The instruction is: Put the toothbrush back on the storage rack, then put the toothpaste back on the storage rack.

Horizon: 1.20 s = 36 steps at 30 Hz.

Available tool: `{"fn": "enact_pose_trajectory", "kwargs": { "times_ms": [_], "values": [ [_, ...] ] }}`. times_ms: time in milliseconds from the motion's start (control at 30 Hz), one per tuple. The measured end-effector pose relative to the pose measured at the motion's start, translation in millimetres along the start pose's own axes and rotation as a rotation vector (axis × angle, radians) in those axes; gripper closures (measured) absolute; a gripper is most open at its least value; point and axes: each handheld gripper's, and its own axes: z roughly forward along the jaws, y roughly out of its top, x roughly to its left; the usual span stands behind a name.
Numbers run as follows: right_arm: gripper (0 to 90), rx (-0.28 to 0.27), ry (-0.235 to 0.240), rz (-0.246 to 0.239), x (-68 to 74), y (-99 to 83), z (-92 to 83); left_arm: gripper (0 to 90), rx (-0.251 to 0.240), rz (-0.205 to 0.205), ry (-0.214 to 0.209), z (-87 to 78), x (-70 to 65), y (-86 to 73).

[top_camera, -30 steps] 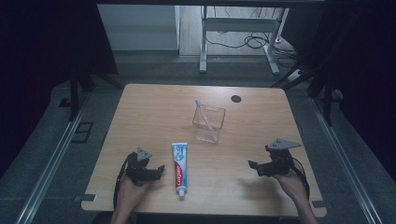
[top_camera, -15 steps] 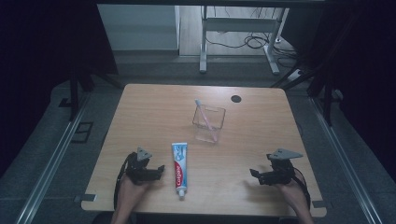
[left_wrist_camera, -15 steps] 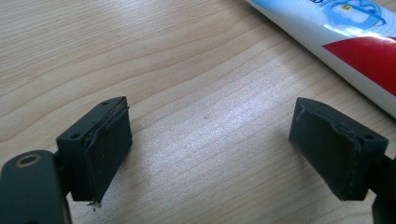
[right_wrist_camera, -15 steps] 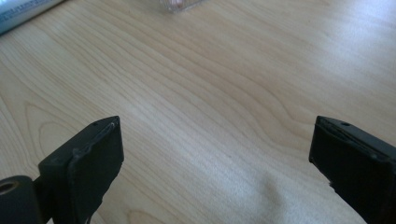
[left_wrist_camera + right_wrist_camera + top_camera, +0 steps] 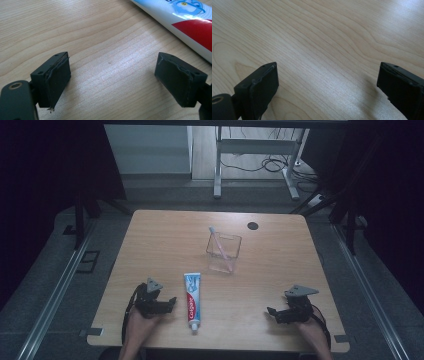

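You are bringing your right gripper down and back to the table, fingers spread wide, empty; your left gripper, equally spread and empty, is waiting beside the toothpaste tube, likely its pickup

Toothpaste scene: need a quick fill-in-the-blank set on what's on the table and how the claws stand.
1. The toothpaste tube lies flat on the table, nearest the ____ claw.
2. The pink toothbrush stands inside a clear ____.
3. In the gripper views both the left claw and the right claw have their jaws ____, with nothing between them.

Missing words: left; cup; open
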Motion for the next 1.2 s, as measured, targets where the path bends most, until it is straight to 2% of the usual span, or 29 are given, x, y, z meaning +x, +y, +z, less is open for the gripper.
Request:
{"fn": "enact_pose_trajectory", "kwargs": {
  "times_ms": [467,700,867,1067,1200],
  "values": [
    [4.2,0.006,-0.003,0.0,-0.9,-3.7,2.4,17.0,0.004,0.021,-0.019,-0.5,-5.5,3.7],
    [6.3,0.0,-0.008,0.008,-1.3,-4.1,1.7,24.4,-0.011,0.031,-0.024,-6.8,-6.2,6.4],
    [7.1,-0.003,-0.011,0.009,-1.6,-4.3,1.5,33.1,-0.007,0.033,-0.028,-11.8,-6.2,8.3],
    [7.4,-0.004,-0.013,0.009,-1.7,-4.3,1.5,44.7,-0.001,0.033,-0.066,-15.7,-9.3,11.7],
    [7.6,-0.005,-0.013,0.01,-1.7,-4.3,1.5,55.1,-0.007,0.054,-0.078,-17.5,-13.4,14.0]
  ]
}}
